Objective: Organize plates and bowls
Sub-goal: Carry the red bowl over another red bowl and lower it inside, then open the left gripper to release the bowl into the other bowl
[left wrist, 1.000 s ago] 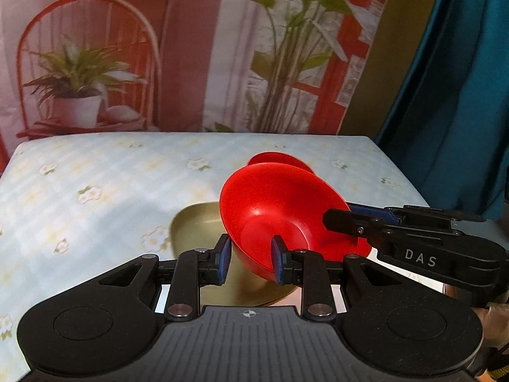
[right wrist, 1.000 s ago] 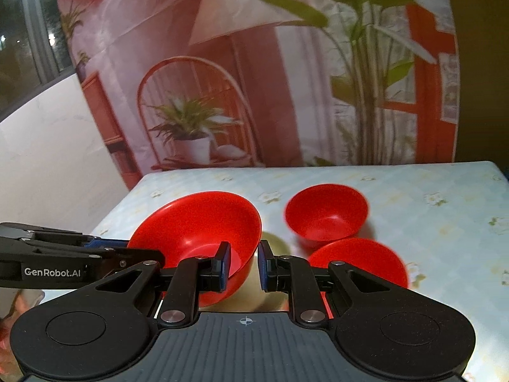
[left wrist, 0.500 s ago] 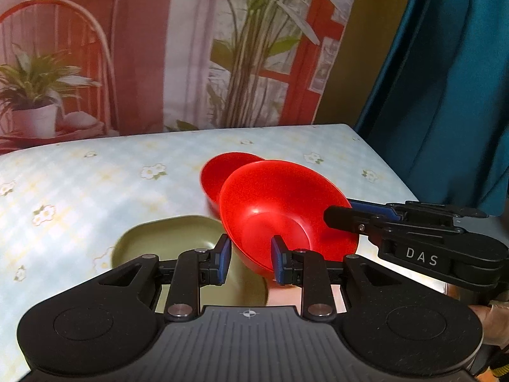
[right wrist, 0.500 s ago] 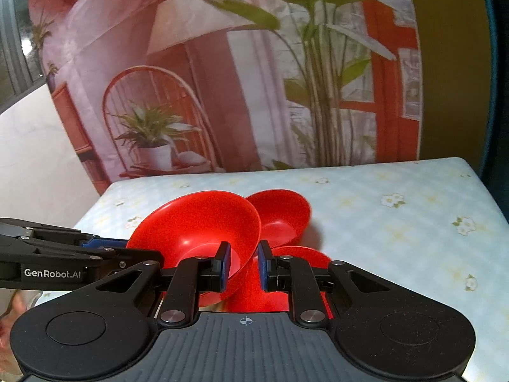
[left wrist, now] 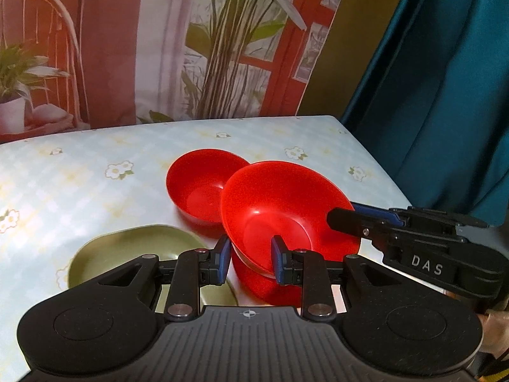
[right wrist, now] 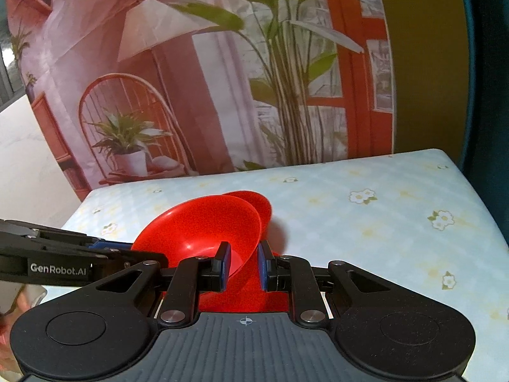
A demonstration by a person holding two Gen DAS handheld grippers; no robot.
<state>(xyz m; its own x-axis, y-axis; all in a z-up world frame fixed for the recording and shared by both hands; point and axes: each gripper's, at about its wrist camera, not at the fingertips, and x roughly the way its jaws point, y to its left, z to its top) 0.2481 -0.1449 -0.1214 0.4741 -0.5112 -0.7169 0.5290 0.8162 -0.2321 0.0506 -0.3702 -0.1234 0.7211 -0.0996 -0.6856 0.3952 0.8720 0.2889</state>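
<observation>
**Held bowl sits above the lower bowl, offset toward me**

Both tools grip one red bowl (left wrist: 280,210) by its rim: my left tool (left wrist: 248,259) pinches the near edge, my right tool (right wrist: 241,265) is clamped on the rim at the opposite side. The bowl is tilted, mouth facing the left wrist view, and clear of the tabletop (left wrist: 95,165).

Directly beneath it lies a second red bowl (left wrist: 264,286), mostly hidden. A third red bowl (left wrist: 197,184) stands just behind, and a green plate (left wrist: 127,248) lies to the left of the stack.

Judgement: nesting calls for levelling the held bowl and lowering it straight down. Neither tool is nearer; both share the load.
</observation>
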